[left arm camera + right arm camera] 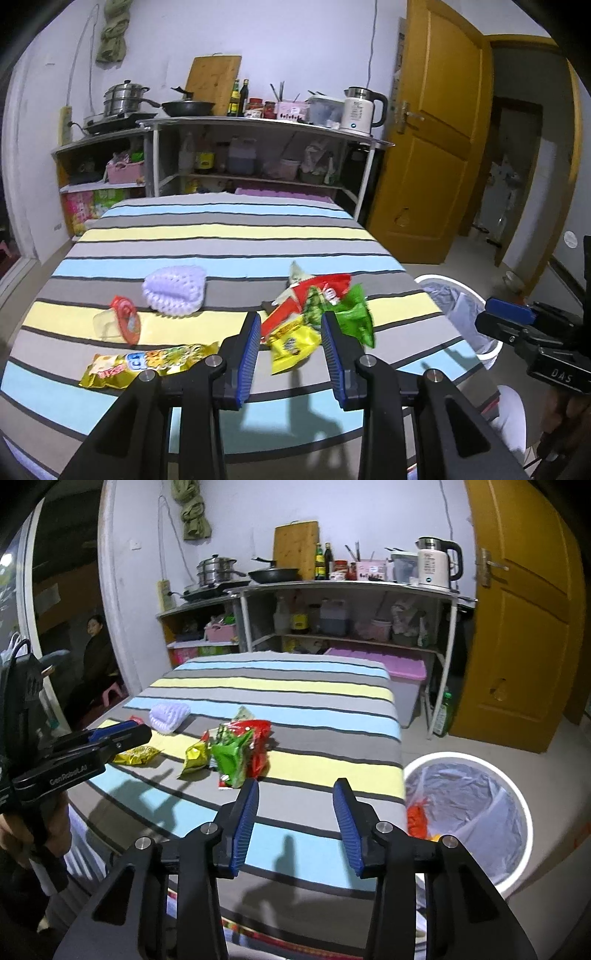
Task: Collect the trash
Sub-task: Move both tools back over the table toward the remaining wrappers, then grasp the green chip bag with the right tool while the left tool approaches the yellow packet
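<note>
Both grippers are spread wide and holding nothing. Your left gripper [290,347] hovers over the wrapper pile [317,314] on the striped table [221,236]; the yellow wrapper [293,345] sits right between its fingers. Drop straight down, pinch it flat at the middle and lift clear of the red and green wrappers beside it. The white bin [469,819] is on the floor off the table's right edge; carry it there.

Your right gripper [295,819] hangs over bare cloth near the bin.

Still left: gold packet [147,363], clear cup [118,325], foam net [173,291]. Pile overlaps, so wrapper count is unclear. Bin contents are partly hidden by the liner.
</note>
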A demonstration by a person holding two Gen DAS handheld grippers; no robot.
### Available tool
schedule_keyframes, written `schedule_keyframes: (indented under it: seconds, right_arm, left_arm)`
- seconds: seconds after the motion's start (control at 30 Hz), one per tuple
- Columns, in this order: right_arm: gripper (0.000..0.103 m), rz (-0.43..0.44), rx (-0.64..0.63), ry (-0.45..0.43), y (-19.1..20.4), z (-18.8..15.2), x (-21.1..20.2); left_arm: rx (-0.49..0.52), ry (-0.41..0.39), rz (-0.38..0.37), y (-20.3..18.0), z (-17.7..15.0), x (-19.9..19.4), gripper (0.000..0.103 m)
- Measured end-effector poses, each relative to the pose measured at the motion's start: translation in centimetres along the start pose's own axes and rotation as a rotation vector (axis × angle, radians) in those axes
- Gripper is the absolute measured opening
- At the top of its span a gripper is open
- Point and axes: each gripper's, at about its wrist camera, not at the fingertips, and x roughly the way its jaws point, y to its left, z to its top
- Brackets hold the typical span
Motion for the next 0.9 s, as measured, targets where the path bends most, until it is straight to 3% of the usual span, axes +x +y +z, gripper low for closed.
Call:
schedule_keyframes:
  seconds: [0.27,0.9]
  right_arm:
    - [0.034,0.035,-0.039,0.038,1.7,0.3,2.5]
    - [0.031,0.078,-0.104,0.13,4.8,1.2,9.7]
  left_arm:
    - [-0.016,0.007,0.016,1.5,-0.5,0.0,0.033]
    - [-0.061,0.023,0.015,3.8,-1.1,1.0,0.033]
